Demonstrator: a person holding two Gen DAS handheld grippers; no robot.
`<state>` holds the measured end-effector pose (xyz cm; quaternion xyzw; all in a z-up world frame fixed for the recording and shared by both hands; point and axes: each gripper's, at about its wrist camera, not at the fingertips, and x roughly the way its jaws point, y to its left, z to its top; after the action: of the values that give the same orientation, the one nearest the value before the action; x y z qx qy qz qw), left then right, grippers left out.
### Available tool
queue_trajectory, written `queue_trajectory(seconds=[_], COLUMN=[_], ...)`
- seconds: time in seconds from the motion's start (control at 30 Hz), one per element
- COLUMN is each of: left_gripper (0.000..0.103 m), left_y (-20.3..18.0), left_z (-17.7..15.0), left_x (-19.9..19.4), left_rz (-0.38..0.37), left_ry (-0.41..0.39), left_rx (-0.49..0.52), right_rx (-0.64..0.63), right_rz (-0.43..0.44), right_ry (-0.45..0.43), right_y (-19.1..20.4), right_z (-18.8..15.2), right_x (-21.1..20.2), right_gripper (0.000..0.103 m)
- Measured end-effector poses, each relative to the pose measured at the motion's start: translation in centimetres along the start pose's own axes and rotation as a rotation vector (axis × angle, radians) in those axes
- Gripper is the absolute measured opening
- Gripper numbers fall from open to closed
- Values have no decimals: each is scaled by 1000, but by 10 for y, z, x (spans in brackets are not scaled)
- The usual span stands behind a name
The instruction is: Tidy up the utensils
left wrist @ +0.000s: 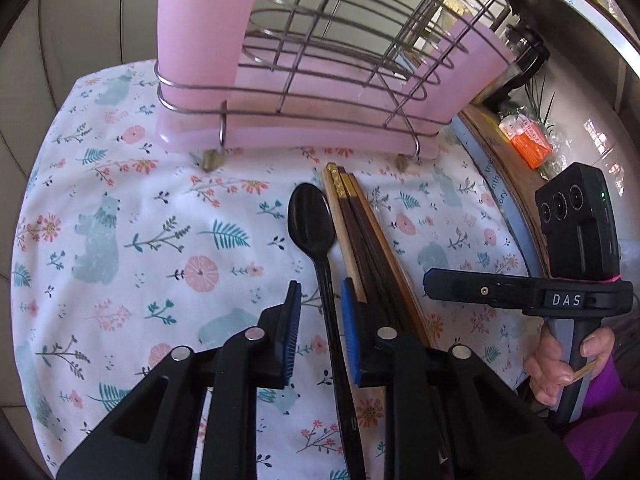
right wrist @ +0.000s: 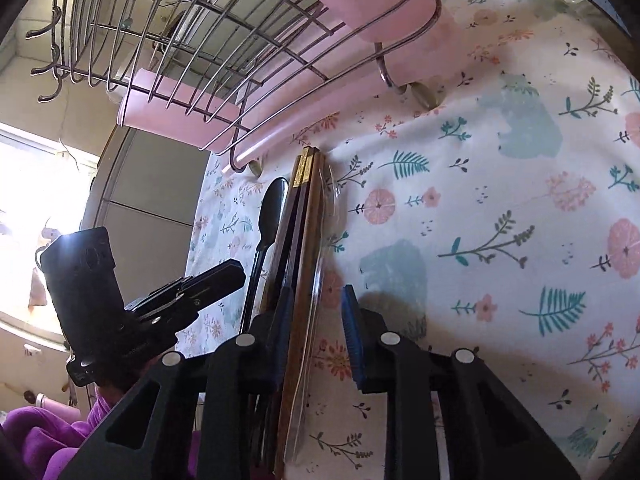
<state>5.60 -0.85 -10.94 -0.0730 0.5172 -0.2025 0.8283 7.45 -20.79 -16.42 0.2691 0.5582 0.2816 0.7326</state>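
A black spoon [left wrist: 316,236] lies on the floral cloth, bowl toward a wire utensil rack [left wrist: 320,60] with pink liners. Several wooden chopsticks [left wrist: 360,220] lie beside it on its right. My left gripper [left wrist: 318,304] is open, with the spoon handle between its blue pads. My right gripper [right wrist: 314,312] is open over the chopsticks [right wrist: 304,240], which run between its pads next to the left one. A clear plastic utensil [right wrist: 330,216] lies just right of them. The spoon [right wrist: 268,216] and rack [right wrist: 192,48] also show in the right wrist view.
The floral cloth [left wrist: 140,208] covers a round table with a blue rim [left wrist: 516,220]. An orange packet [left wrist: 528,140] and a dark jar [left wrist: 524,52] stand beyond the rim at right. The right hand-held gripper [left wrist: 520,292] shows at right, the left one [right wrist: 160,300] in the other view.
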Motion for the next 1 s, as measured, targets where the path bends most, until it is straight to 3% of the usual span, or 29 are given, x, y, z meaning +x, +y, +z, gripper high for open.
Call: queue_trajectory(seconds=[0.2,0.27,0.5,0.8,1.0], left_gripper=[13,8,6,5,6], left_y=[0,-3,5,15,15], left_z=[-5,-5,-6,-11,-14], left_x=[8,11,0,-15,-11], left_rz=[-23,-20,5,58,74], left_ry=[42,47,4,-22,18], left_rx=[-12,-15,-72,-138,-141], right_rx=[17,28,34,0,-29], right_rz=[22,50,54,-65,-135], right_ry=[22,29,4,-73,-58], right_y=[-1,-3,-5,-6,-3], right_z=[2,2,0,-4,-10], right_x=[15,18,11,-20,-25], right_gripper=[19,13,3,3,3])
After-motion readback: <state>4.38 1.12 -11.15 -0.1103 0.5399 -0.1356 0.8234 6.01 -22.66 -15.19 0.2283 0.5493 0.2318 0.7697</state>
